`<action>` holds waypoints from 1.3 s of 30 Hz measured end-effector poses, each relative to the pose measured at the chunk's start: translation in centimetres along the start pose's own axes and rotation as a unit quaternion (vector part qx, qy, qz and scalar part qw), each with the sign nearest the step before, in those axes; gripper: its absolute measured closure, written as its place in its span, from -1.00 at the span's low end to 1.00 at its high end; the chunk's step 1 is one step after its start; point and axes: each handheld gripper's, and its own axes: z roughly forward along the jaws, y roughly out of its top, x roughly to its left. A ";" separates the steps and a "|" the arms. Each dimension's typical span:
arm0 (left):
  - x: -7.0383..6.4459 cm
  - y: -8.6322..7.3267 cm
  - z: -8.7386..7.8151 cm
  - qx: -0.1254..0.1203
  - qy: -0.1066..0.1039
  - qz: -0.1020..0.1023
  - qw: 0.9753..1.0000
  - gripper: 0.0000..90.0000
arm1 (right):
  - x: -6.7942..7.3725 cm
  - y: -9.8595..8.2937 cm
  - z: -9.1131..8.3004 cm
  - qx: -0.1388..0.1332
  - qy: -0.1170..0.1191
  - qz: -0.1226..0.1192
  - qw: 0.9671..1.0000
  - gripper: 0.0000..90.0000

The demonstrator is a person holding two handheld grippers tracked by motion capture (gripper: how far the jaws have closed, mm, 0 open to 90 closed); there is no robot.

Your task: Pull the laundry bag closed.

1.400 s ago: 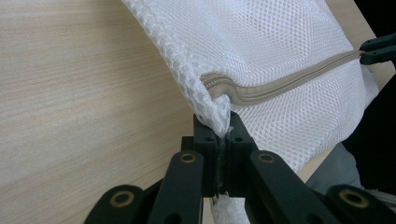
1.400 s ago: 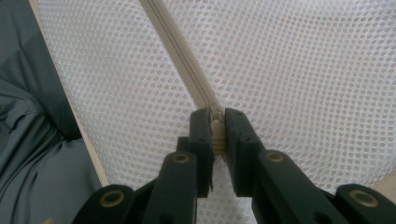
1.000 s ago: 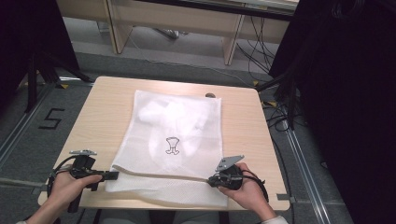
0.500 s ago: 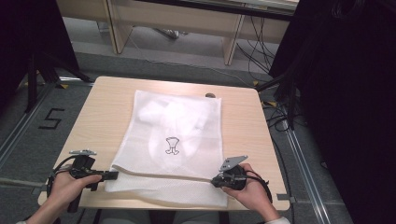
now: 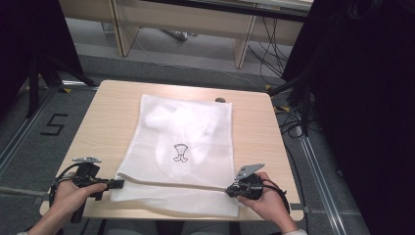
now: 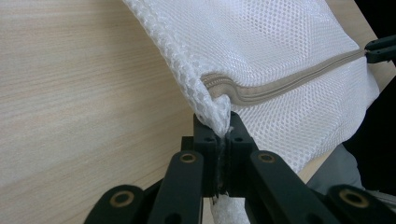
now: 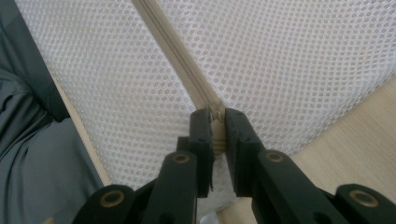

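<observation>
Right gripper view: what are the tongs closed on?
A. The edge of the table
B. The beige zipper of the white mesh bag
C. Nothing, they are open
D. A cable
B: the right tongs pinch the beige zipper running across the white mesh bag.

A light wood-grain counter with rounded corners carries a white mesh bag lying flat down its middle. The bag's near edge overhangs the counter's front. A small dark object rests just beyond the bag's far corner.
</observation>
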 end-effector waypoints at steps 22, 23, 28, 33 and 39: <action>0.0 0.0 0.0 0.000 -0.003 -0.001 1.000 0.91 | -0.6 -0.6 -0.2 0.020 0.002 0.008 1.000 0.84; 0.0 0.0 0.0 0.000 -0.004 -0.002 1.000 0.91 | -0.5 -0.6 -0.2 0.028 0.003 0.014 1.000 0.84; 0.0 0.0 0.0 0.001 -0.004 0.000 1.000 0.91 | -0.6 -0.7 -0.1 0.028 0.004 0.011 1.000 0.84; 0.0 -0.1 0.1 -0.001 0.002 0.003 1.000 0.90 | -0.6 -0.7 0.1 0.036 0.002 0.006 0.999 0.84; 0.0 -0.4 0.7 0.018 0.023 0.027 0.999 0.79 | -0.7 -0.7 0.1 0.021 0.009 0.007 1.000 0.82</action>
